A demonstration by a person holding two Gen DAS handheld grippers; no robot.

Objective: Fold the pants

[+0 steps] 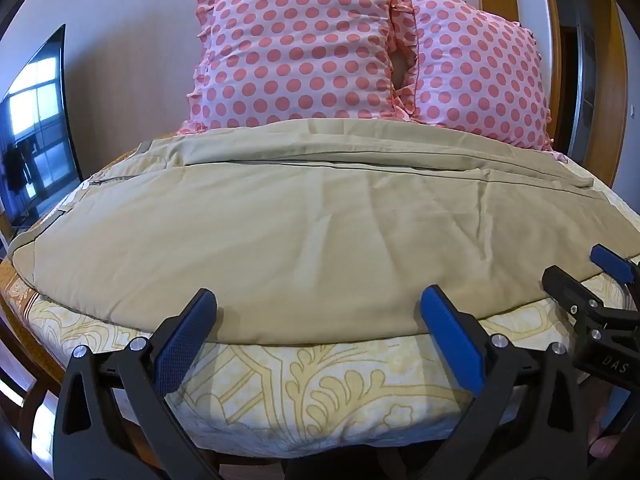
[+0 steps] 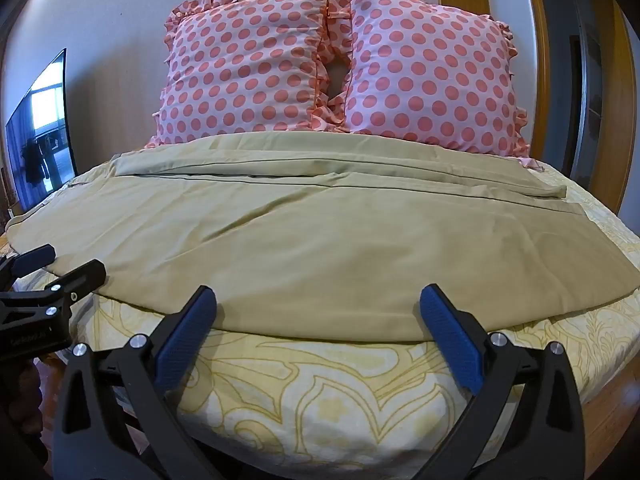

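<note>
A: Start at the left gripper [image 1: 318, 312]. How does it stand?

B: Spread wide, holding nothing. Its blue pads [image 1: 186, 340] sit just short of the near edge of the pants [image 1: 304, 232].

A: And the right gripper [image 2: 318, 312]?

B: The same: wide apart, empty, at the same near edge but further to the right. In the left view it shows at the right border, and in the right view the left one shows at the left border, so the two sit side by side.

A: Where do the pants lie?

B: Flat on the bed [image 2: 320, 392], straight ahead of both grippers. One leg lies nearer, the other beyond it, towards the pillows [image 2: 340, 68].

A: Long axis?

B: Crosswise, left to right. The waist seems to be at the left and the hems at the right.

A: So which hand takes what?

B: I judge the left is nearer the waist end and the right nearer the hems. Each would reach forward to the near edge.
</note>
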